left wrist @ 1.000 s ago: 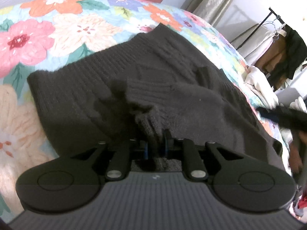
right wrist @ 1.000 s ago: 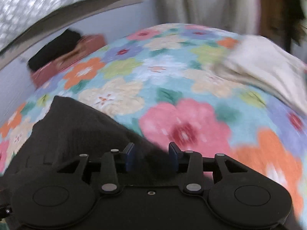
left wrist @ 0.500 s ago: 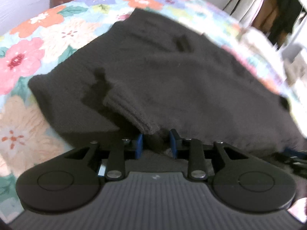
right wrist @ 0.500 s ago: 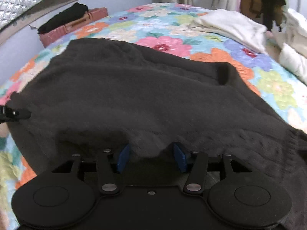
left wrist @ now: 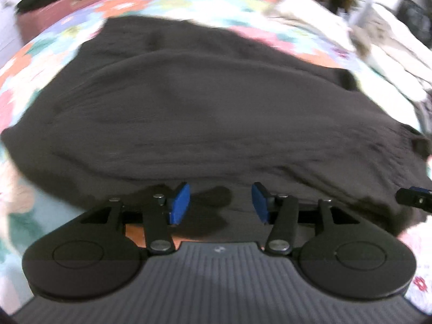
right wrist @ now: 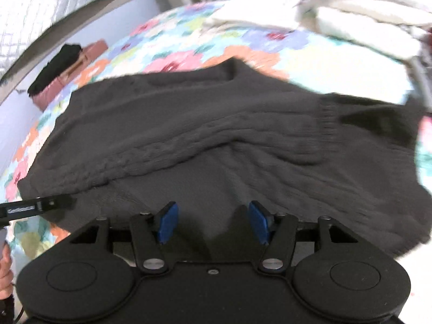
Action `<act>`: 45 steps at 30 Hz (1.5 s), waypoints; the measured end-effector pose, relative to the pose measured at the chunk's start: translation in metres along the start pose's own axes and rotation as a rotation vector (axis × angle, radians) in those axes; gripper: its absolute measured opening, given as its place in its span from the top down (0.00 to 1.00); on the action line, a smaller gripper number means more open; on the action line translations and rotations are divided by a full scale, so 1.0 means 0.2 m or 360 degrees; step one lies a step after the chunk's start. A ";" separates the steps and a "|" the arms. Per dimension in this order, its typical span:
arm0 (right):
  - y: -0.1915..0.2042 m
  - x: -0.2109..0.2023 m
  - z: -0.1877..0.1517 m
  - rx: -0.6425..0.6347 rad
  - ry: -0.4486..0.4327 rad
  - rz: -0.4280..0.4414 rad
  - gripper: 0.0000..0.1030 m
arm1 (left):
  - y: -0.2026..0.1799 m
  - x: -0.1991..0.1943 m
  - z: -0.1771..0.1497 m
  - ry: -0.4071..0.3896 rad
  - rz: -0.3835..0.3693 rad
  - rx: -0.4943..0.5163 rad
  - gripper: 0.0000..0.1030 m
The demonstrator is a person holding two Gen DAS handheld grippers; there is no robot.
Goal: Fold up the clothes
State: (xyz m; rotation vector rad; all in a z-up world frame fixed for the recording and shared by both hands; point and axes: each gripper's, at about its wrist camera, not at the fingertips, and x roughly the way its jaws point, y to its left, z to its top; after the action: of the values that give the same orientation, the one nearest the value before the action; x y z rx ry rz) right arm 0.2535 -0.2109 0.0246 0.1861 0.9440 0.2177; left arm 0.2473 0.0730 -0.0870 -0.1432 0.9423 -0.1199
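Your left gripper (left wrist: 220, 202) and right gripper (right wrist: 213, 222) hover jaws spread, empty, over the sweater (right wrist: 189, 124) at the bedspread's (right wrist: 172, 46) near edge.

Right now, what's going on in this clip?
A person with a pair of tongs in each hand is folding a dark knit sweater spread on a floral bedspread. Both the left tongs and the right tongs are open at the sweater's near edge, gripping nothing. In the right wrist view a sleeve with a ribbed cuff already lies folded across the body. White clothes are piled at the far side.
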 end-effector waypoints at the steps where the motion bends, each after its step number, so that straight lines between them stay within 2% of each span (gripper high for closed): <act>1: -0.04 -0.05 -0.04 0.0017 -0.0027 -0.0022 0.34 | -0.06 -0.02 -0.01 -0.0023 -0.0052 0.0037 0.45; 3: -0.11 -0.13 -0.12 0.0070 -0.0073 -0.0084 0.23 | -0.16 -0.04 -0.05 -0.0063 -0.0150 0.0108 0.42; 6: -0.28 -0.22 -0.23 0.0208 -0.0111 -0.0140 0.22 | -0.32 -0.07 -0.11 -0.0093 -0.0264 0.0240 0.39; 9: -0.42 -0.26 -0.32 0.0381 -0.0122 -0.0051 0.22 | -0.47 -0.07 -0.17 -0.0092 -0.0340 0.0362 0.39; 13: -0.55 -0.24 -0.38 0.0560 -0.0169 0.0033 0.21 | -0.59 -0.09 -0.24 -0.0036 -0.0437 0.0430 0.38; 17: -0.67 -0.15 -0.42 0.0851 -0.0226 0.0113 0.21 | -0.65 -0.04 -0.28 -0.0013 -0.0453 0.0490 0.38; 21: -0.69 -0.08 -0.45 0.1067 -0.0263 0.0161 0.21 | -0.65 0.01 -0.28 0.0015 -0.0464 0.0479 0.38; 24: -0.65 -0.03 -0.44 0.1110 -0.0308 0.0251 0.21 | -0.63 0.04 -0.26 0.0022 -0.0470 0.0440 0.38; 25: -0.63 -0.01 -0.43 0.1078 -0.0317 0.0251 0.21 | -0.62 0.04 -0.25 0.0020 -0.0476 0.0422 0.38; 30: -0.58 0.09 -0.35 0.0971 -0.0528 0.0082 0.20 | -0.54 0.06 -0.19 0.0005 -0.0474 0.0316 0.38; 32: -0.53 0.11 -0.31 0.0888 -0.0544 0.0021 0.21 | -0.49 0.08 -0.17 0.0007 -0.0475 0.0262 0.38; 34: -0.46 0.13 -0.27 0.0752 -0.0554 -0.0055 0.38 | -0.44 0.09 -0.14 0.0009 -0.0487 0.0203 0.38; 36: -0.40 0.12 -0.22 0.0568 -0.0569 -0.0156 0.74 | -0.39 0.09 -0.12 0.0012 -0.0499 0.0143 0.38; 40: -0.29 0.07 -0.05 0.0392 -0.0686 -0.0182 0.75 | -0.26 0.08 -0.05 0.0004 -0.0523 0.0013 0.38; 45: 0.06 0.04 0.17 -0.0023 -0.0768 -0.0026 0.76 | -0.01 -0.01 0.05 -0.0099 -0.0540 -0.0193 0.38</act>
State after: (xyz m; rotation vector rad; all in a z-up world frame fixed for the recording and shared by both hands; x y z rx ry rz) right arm 0.2849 -0.1983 0.0409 0.2061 0.4644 0.1543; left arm 0.2546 0.0720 -0.0789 -0.4164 0.8571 -0.3696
